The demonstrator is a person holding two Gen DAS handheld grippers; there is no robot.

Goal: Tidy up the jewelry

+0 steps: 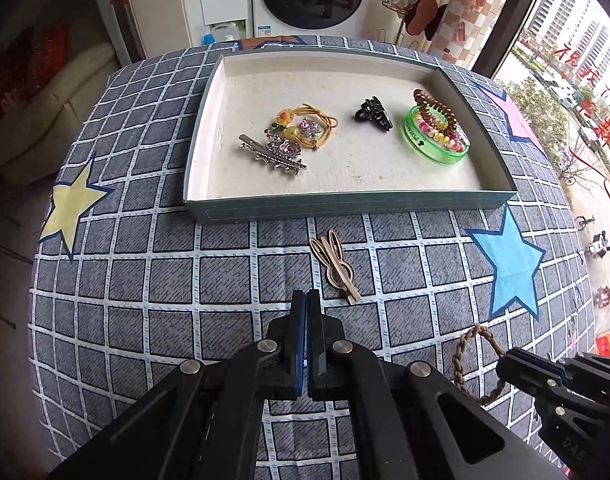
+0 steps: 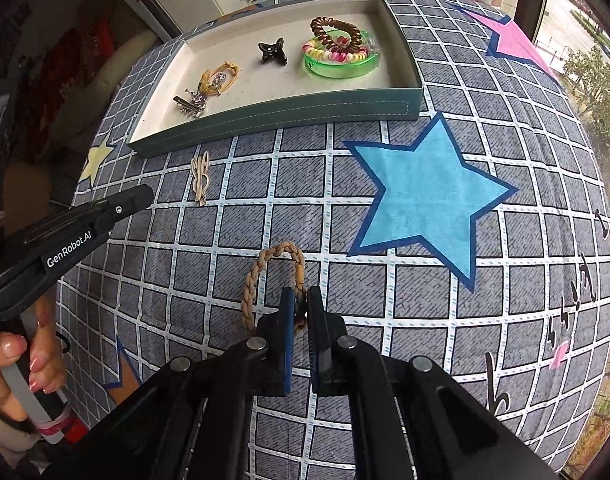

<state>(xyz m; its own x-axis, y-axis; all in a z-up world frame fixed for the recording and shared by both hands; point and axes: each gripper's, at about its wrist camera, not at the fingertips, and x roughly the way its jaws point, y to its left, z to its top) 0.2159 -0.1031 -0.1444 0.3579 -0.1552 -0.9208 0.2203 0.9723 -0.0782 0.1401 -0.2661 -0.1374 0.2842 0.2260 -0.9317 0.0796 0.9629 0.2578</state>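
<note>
A tan braided hair tie (image 2: 251,280) lies on the checked cloth, and my right gripper (image 2: 301,296) is shut on its right side, the braid pinched between the pads. In the left wrist view the same tie (image 1: 465,344) loops out from the right gripper (image 1: 505,360) at the lower right. A gold rabbit-shaped hair clip (image 1: 337,268) rests on the cloth just ahead and right of my left gripper (image 1: 307,294), which is shut with nothing between its fingers. The clip (image 2: 201,178) also shows beside the left gripper (image 2: 145,194) in the right wrist view.
A shallow teal tray (image 1: 345,206) (image 2: 285,114) stands beyond the clip. It holds a silver clip (image 1: 273,154), a yellow hair tie (image 1: 321,120), a black claw clip (image 1: 373,114) and a green round case (image 1: 437,138) with spiral ties. A hand (image 2: 37,364) grips the left handle.
</note>
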